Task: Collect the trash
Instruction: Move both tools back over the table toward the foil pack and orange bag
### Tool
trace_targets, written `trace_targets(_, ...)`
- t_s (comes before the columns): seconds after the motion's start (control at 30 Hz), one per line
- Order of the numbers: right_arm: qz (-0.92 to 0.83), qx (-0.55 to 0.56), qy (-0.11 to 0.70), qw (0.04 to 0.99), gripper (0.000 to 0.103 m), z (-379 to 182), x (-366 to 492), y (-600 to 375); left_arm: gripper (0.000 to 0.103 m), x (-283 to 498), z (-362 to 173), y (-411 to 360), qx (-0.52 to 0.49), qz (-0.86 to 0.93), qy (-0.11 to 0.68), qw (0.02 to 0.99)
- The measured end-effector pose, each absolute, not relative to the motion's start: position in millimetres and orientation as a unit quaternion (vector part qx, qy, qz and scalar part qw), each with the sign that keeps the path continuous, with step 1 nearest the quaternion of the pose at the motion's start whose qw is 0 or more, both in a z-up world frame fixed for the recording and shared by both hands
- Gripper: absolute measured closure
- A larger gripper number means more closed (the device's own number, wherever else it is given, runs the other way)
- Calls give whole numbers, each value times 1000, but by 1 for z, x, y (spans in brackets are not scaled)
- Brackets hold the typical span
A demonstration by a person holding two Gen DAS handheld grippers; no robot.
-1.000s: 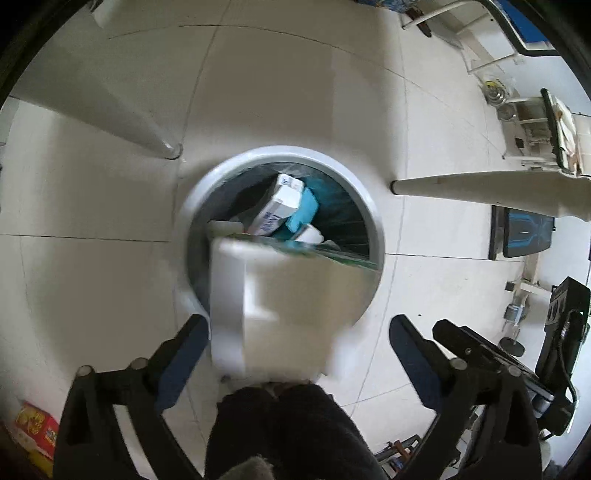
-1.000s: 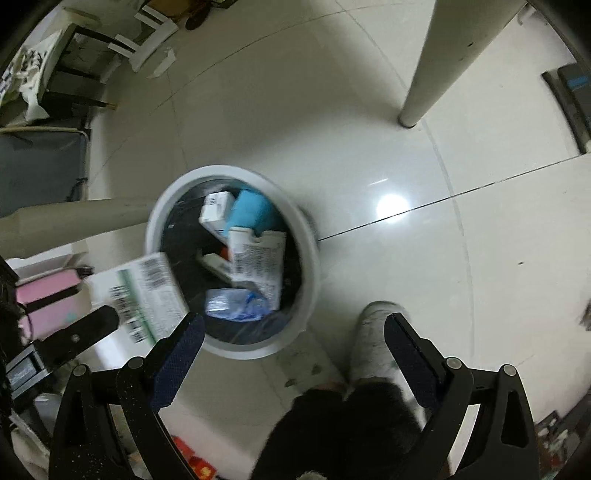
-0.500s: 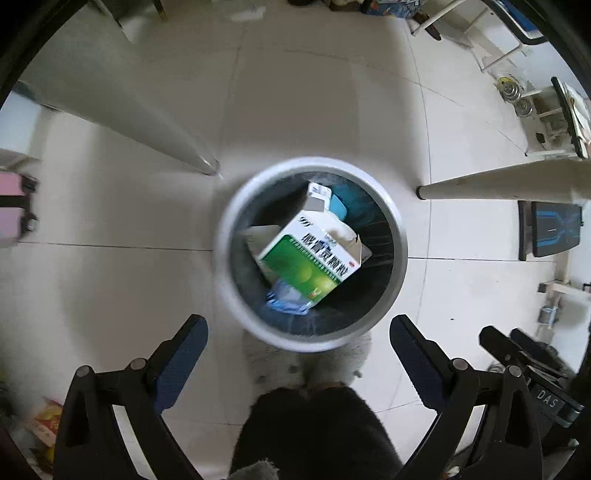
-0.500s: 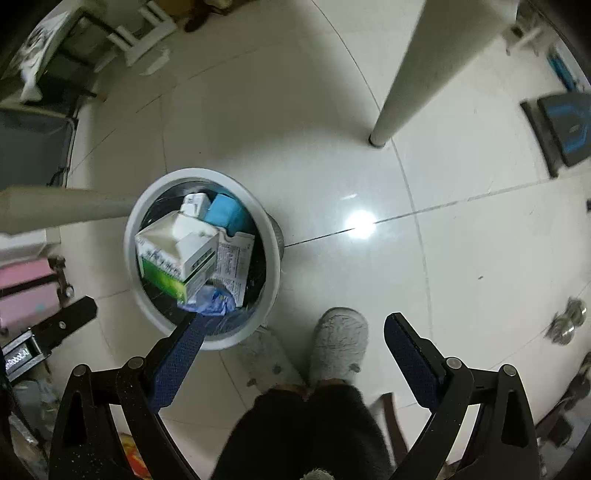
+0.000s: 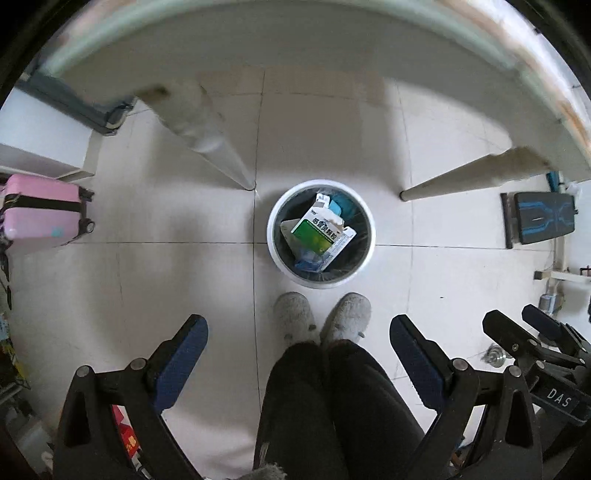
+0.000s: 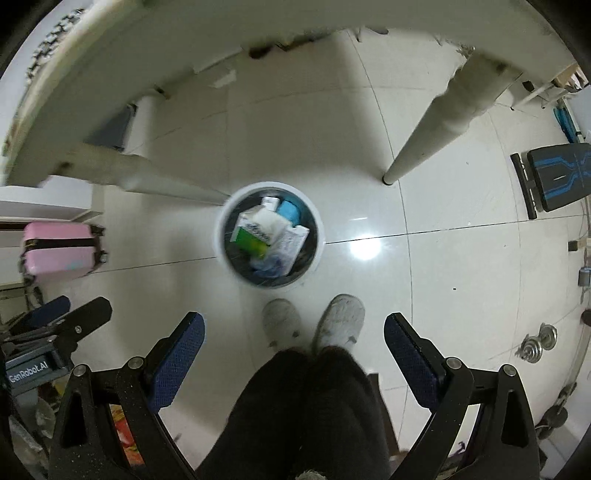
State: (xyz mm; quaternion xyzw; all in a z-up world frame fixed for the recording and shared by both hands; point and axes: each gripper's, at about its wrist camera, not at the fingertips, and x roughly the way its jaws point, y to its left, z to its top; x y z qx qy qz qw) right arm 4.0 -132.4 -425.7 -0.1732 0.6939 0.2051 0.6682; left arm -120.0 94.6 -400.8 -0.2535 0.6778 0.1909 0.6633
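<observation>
Nearest to us, both tools are spread wide with nothing between their blue pads: the left gripper [image 5: 298,334] and the right gripper [image 6: 293,328] each frame bare floor and our own legs. Just past the pads, our dark trousers and a pair of grey slippers [image 5: 321,317] stand together on the pale tiled floor [image 5: 166,295]. In the right wrist view the other tool shows at the near left edge, also carrying nothing.

Right beyond the toes sits the round white bin [image 5: 275,254], close to the slippers but apart from them. Inside its dark liner lies the trash — a green and white carton [image 5: 316,232] on top, tilted, with a blue crumpled wrapper [image 5: 308,264] at its near side, a light blue packet [image 5: 340,206] at the far side and a printed white box [image 6: 291,242] to the right of the carton.

Farther off, two pale table legs [image 5: 218,155] stand left and right of the bin, and the table's rim [image 5: 295,33] arcs across the top. A pink suitcase [image 5: 42,210] rests far left.

We judge that one drop is done and both tools are free. The next move calls for turning toward the tabletop, finding any remaining litter, and closing on one piece squarely before coming back over the bin.
</observation>
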Motion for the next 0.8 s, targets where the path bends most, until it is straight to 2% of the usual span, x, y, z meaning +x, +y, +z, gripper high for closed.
trace_targets(0.23,227,-126,683,683,4,-311,9,-115,2,-105,-295,110,-241,223,630,704)
trace_targets(0.43,255,-95,645,714,4,-223,70,-76,2,-48,-229,146,-230,260,566,748)
trace_targets(0.6,261,-112,619,732,4,-183,158,-37,2,21,-210,182,-223,295,542,755)
trace_targets(0.8,270,-204,595,729,4,-178,309,35,2,137,-225,234,-244,347,544,724)
